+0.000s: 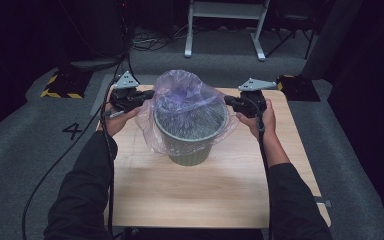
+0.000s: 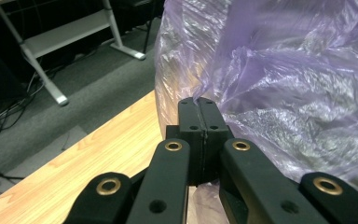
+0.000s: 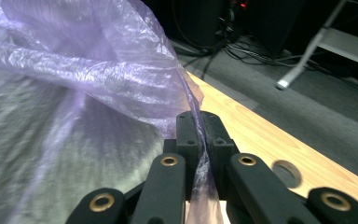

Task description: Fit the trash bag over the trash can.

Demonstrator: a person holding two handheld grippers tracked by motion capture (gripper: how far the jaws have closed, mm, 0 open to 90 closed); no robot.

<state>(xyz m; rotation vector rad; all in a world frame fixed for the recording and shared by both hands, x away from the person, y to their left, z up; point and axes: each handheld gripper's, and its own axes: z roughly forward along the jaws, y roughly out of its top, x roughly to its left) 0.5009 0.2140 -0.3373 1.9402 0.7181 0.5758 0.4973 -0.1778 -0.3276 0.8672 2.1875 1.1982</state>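
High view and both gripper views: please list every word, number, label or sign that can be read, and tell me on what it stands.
"4": a dark number on the grey floor, left of the table.
Yellow-and-black hazard stripes, without words: on the dark block on the floor, far left.
Purple bag, green bin and both grippers: no text to read.

we're in a dim lab or recording studio here, not a home: grey carpet floor (image 1: pixel 25 150) with a number four (image 1: pixel 73 131) marked on it, yellow-and-black hazard tape (image 1: pixel 60 94) on a dark base, cables (image 1: pixel 150 42) snaking across the floor, a white metal table frame (image 1: pixel 225 20) at the back, and one small wooden table (image 1: pixel 215 185) standing alone under the light.
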